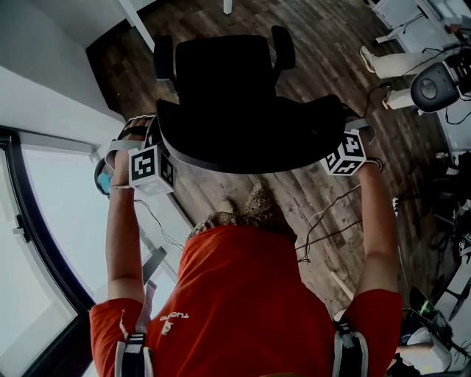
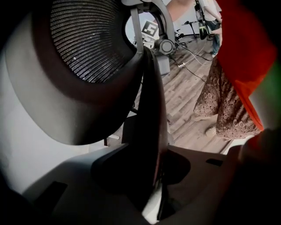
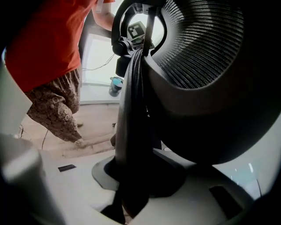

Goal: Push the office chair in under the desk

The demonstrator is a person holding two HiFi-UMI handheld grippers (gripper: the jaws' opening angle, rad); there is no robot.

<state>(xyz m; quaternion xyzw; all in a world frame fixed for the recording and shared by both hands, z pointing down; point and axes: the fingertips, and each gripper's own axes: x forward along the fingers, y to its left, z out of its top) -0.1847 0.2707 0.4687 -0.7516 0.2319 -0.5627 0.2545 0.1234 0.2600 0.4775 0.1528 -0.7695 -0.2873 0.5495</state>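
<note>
A black office chair [image 1: 221, 70] stands on the wood floor right in front of me, its seat pointing away. Its mesh backrest [image 1: 243, 140] is nearest to me. My left gripper [image 1: 157, 140] is at the backrest's left edge and my right gripper [image 1: 344, 141] is at its right edge. In the left gripper view the dark backrest rim [image 2: 147, 132] runs between the jaws, and my left gripper [image 2: 151, 176] is shut on it. In the right gripper view my right gripper [image 3: 140, 180] is likewise shut on the rim [image 3: 131, 123]. A white desk [image 1: 51, 59] lies at the far left.
A white desk leg [image 1: 136, 22] stands just left of the chair. Another person's feet [image 1: 390, 62] and a round black device [image 1: 436, 86] are at the upper right. Cables [image 1: 331, 221] trail over the floor by my right side. A window [image 1: 44, 221] runs along the left.
</note>
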